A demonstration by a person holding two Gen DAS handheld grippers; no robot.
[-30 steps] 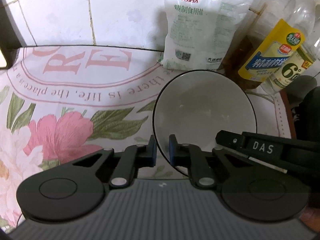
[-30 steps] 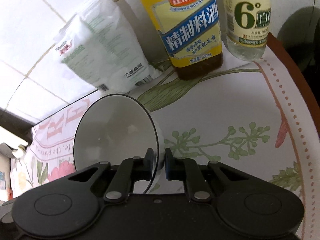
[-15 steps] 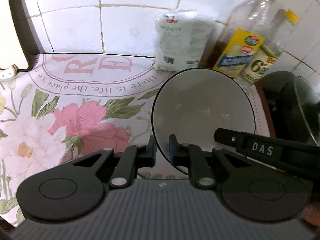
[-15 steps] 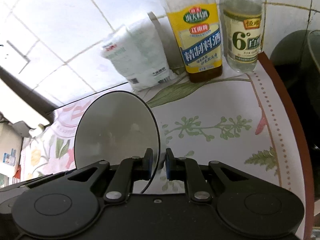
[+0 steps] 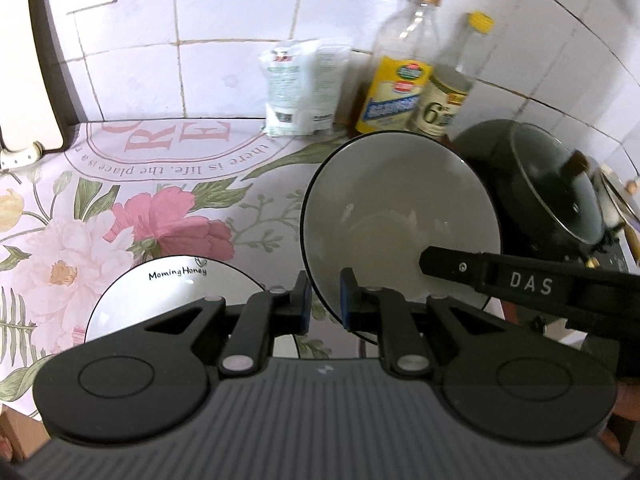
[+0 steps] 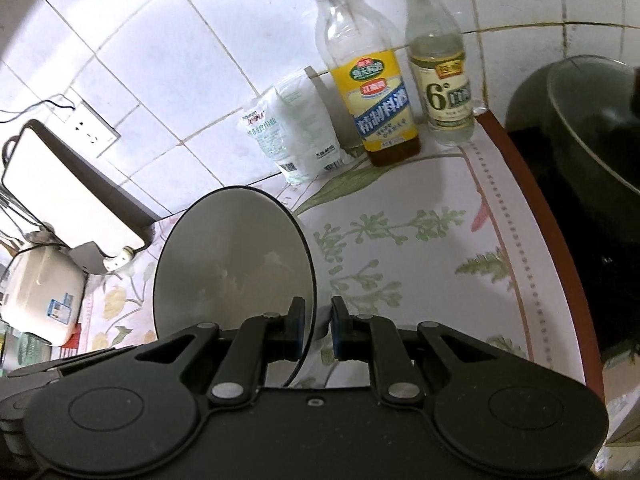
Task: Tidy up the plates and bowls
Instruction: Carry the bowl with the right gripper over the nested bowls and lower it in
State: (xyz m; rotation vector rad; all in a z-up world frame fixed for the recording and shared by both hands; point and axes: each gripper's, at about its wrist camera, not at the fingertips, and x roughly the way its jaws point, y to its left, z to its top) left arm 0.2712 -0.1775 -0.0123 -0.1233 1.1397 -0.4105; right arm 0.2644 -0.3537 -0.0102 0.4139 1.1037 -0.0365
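two bowls; two bottles; one bag; one pot

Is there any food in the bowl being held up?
Empty. The white bowl shows only its bare, shiny inside, with nothing in it, seen in both wrist views.

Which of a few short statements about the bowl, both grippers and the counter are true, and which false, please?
1. Both grippers clamp one bowl by its rim. True: left gripper, right gripper.
2. The bowl holds soup. False: it is empty.
3. A second bowl reads "Morning Honey". True.
4. The bottles lie on their sides. False: both stand upright by the tiled wall.
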